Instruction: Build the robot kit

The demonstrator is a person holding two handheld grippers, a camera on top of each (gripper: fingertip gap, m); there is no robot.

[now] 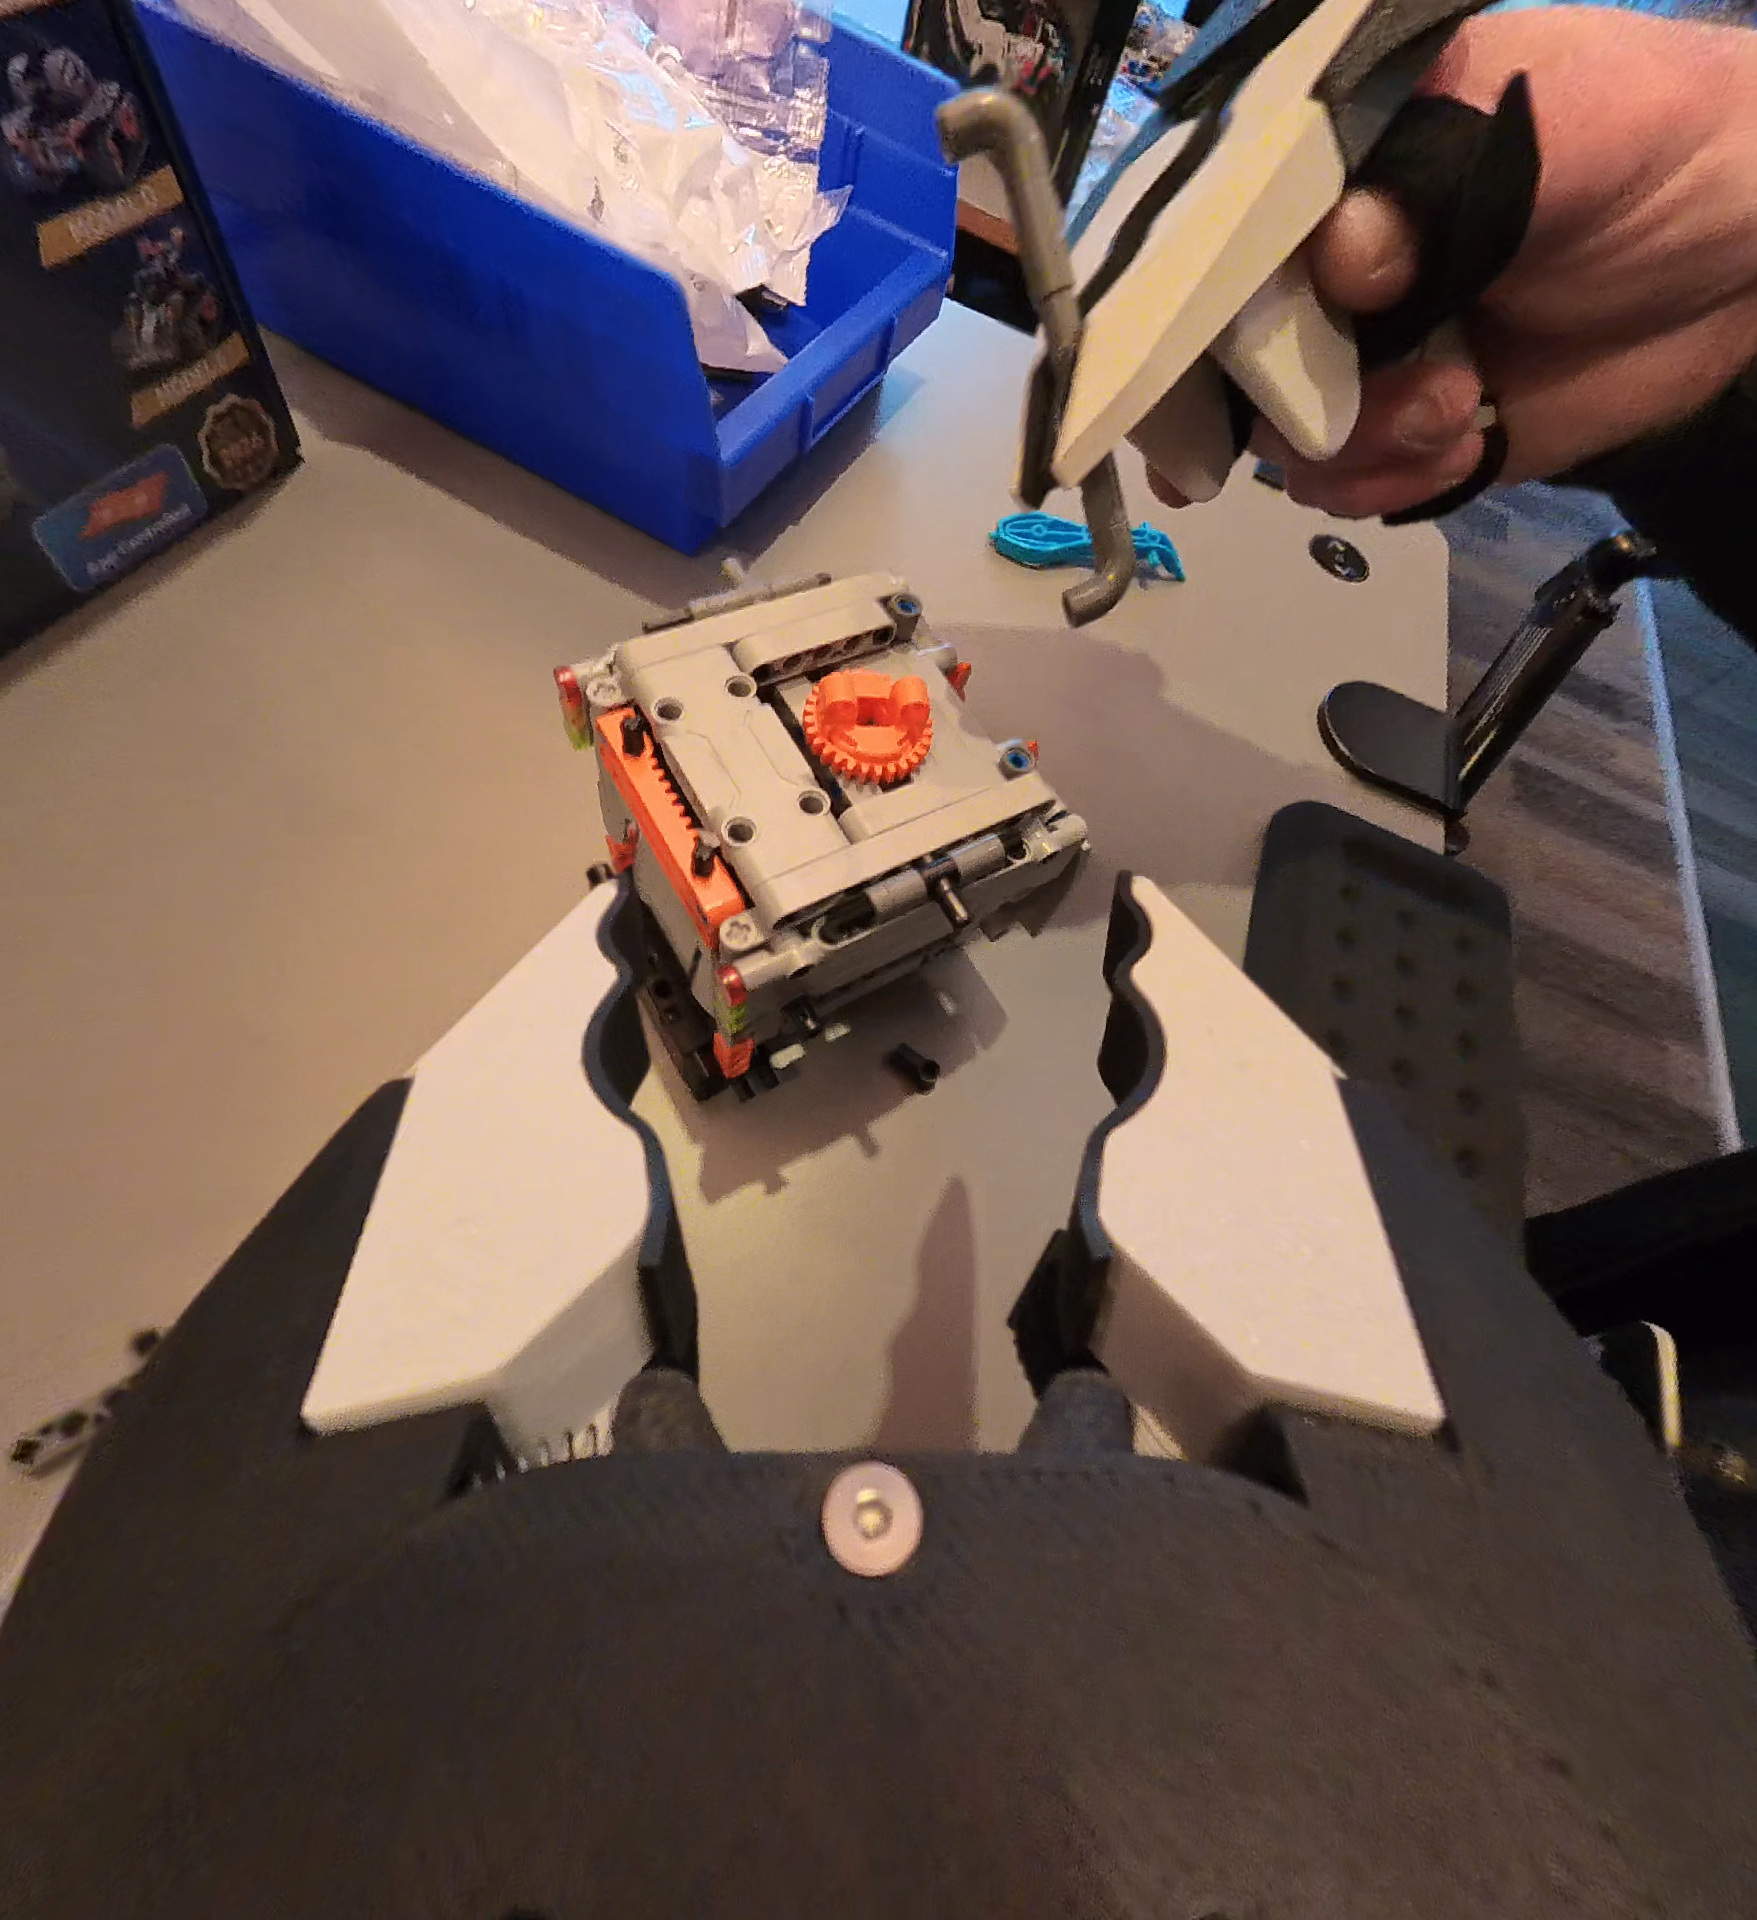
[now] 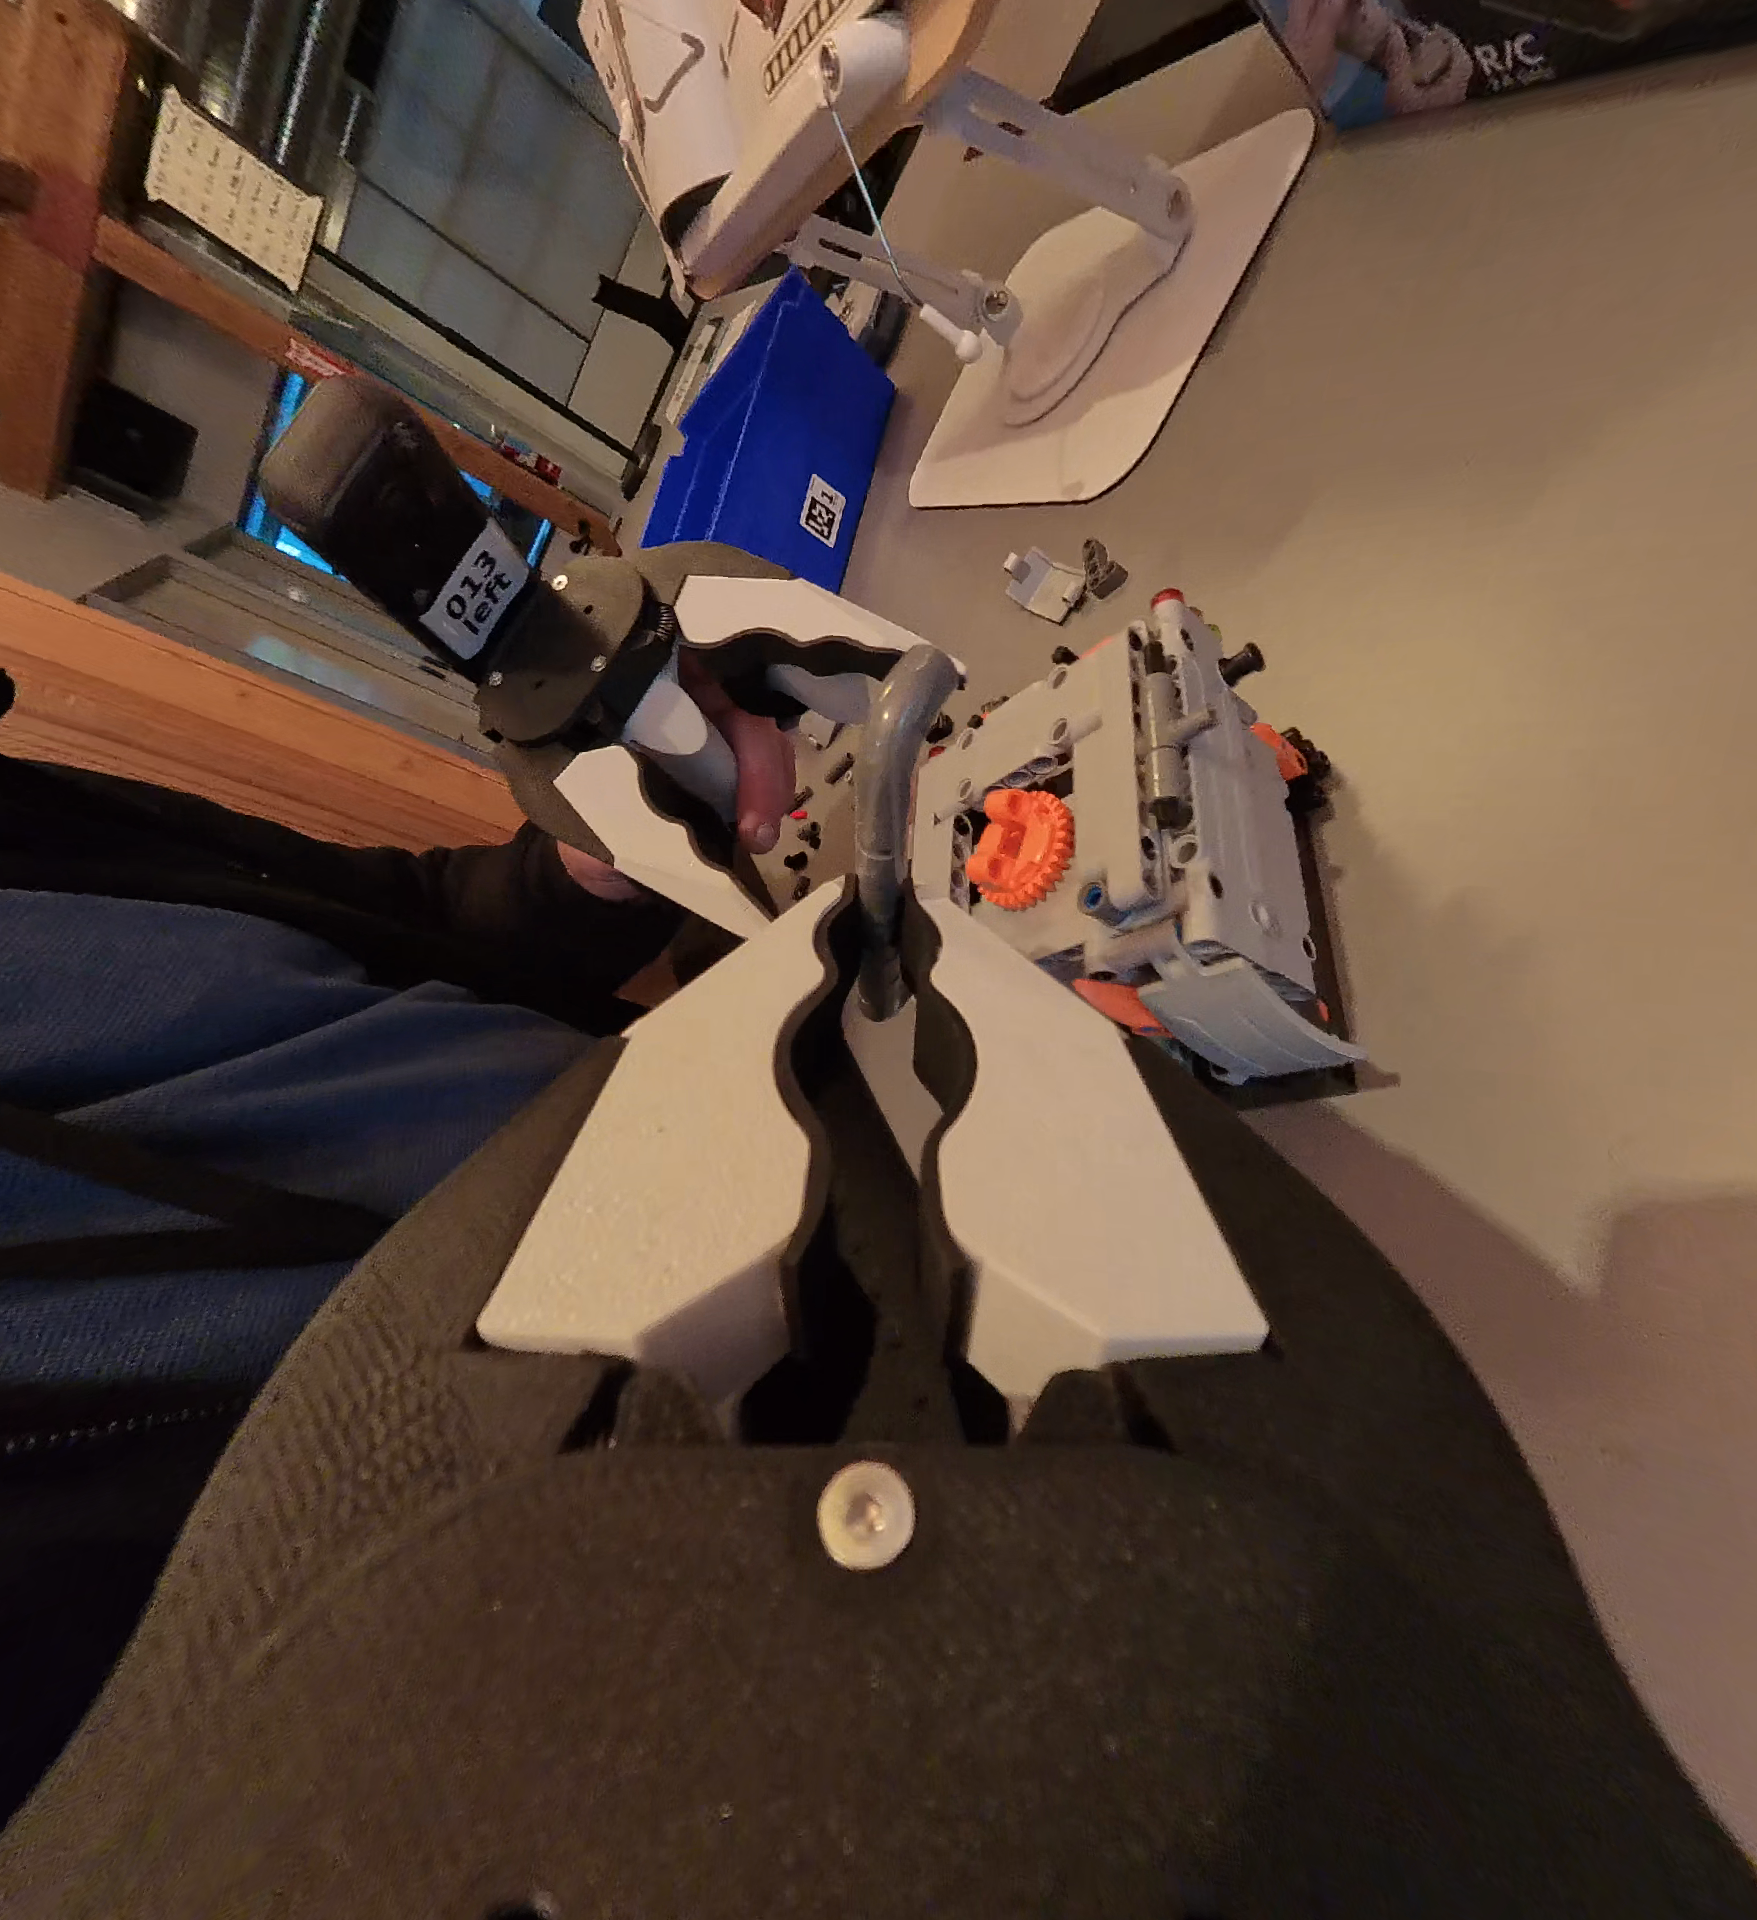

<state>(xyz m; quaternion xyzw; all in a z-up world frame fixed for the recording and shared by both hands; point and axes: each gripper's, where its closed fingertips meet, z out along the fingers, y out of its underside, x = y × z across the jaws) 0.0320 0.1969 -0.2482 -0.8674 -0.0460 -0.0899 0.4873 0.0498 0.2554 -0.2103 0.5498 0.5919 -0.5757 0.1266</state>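
The grey table (image 1: pixel 230 831) carries, at its far side, a blue bin (image 1: pixel 541 312) filled with crumpled clear plastic bags (image 1: pixel 645 135), with a dark printed box (image 1: pixel 53 312) standing just beside it to the left. Near the middle of the table sits a grey brick-built block (image 1: pixel 822 800) with orange side trim and an orange gear (image 1: pixel 869 722) seated on its top face. The left gripper (image 1: pixel 858 925) hovers low on the near side of this block, jaws spread wide and grasping nothing; its left finger is right at the block's near corner, though contact cannot be confirmed. The right gripper (image 2: pixel 879 935), held in a hand (image 1: pixel 1601 260), hangs above and to the right of the block, jaws clenched on a grey bent tube (image 2: pixel 889 821) whose hooked ends stick out past the fingertips. The tube is clear of the table and the block. A turquoise plastic piece (image 1: pixel 1071 540) lies beyond the block, and a small black pin (image 1: pixel 915 1065) lies on the table just beside its near edge.
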